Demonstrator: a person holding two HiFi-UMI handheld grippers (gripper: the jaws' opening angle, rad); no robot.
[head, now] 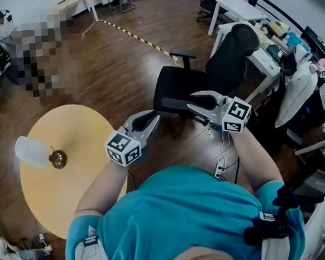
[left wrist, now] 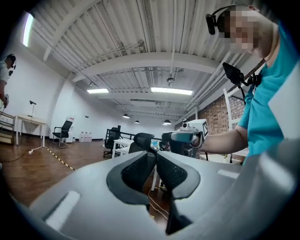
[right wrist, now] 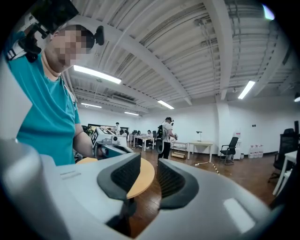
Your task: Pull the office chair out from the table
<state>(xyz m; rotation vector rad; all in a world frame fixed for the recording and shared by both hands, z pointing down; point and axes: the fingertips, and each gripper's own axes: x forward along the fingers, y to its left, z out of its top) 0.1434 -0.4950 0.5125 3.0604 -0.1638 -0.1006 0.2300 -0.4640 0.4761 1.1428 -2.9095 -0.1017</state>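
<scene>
The black office chair (head: 203,76) stands on the wood floor just left of a white desk (head: 260,60); its backrest (head: 232,51) faces the desk and its seat is turned towards me. My two grippers are level in front of my chest, over the chair's near armrest (head: 174,103), and point at each other. The left gripper (head: 155,119) (left wrist: 156,157) shows only a thin slit between its pads, with nothing in it. The right gripper (head: 191,106) (right wrist: 149,171) stands open with a wider gap and is also empty. Neither gripper touches the chair.
A round yellow table (head: 71,178) at my left carries a clear bottle (head: 32,151) lying down and a small brass object (head: 57,158). White cables and a power strip (head: 219,170) lie on the floor by my feet. Cluttered desks fill the right side. Striped floor tape (head: 135,38) runs behind the chair.
</scene>
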